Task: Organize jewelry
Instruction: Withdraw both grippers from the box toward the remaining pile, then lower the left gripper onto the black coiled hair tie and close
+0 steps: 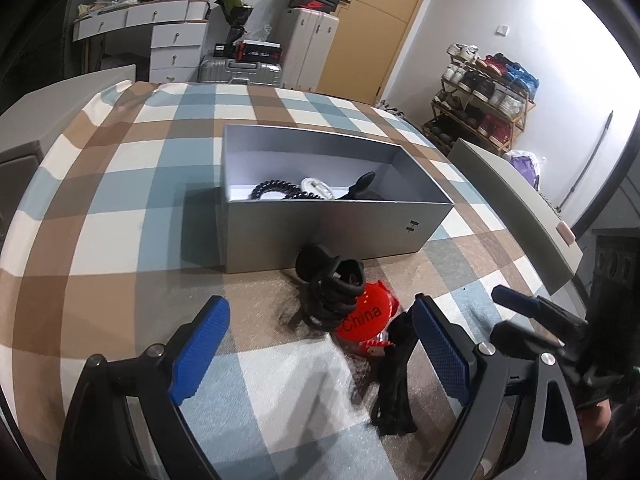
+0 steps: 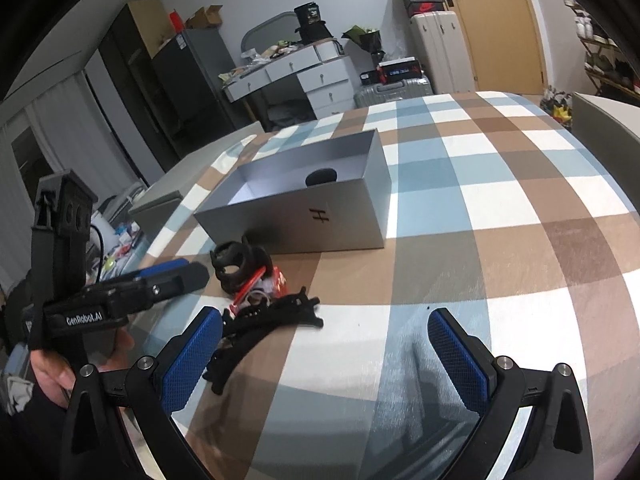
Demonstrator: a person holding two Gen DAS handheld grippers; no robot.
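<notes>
Clips (image 1: 394, 372) long axis up-frame, beside red disc (image 1: 366, 316), grey box (image 1: 332, 200) behind; both grippers' (image 1: 320, 344) (image 2: 324, 352) jaws wide, empty.

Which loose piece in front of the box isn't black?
The round red piece printed "China". It lies between the black claw clip nearer the grey box and the flat black clip nearer the left gripper, whose jaws stand open.
</notes>
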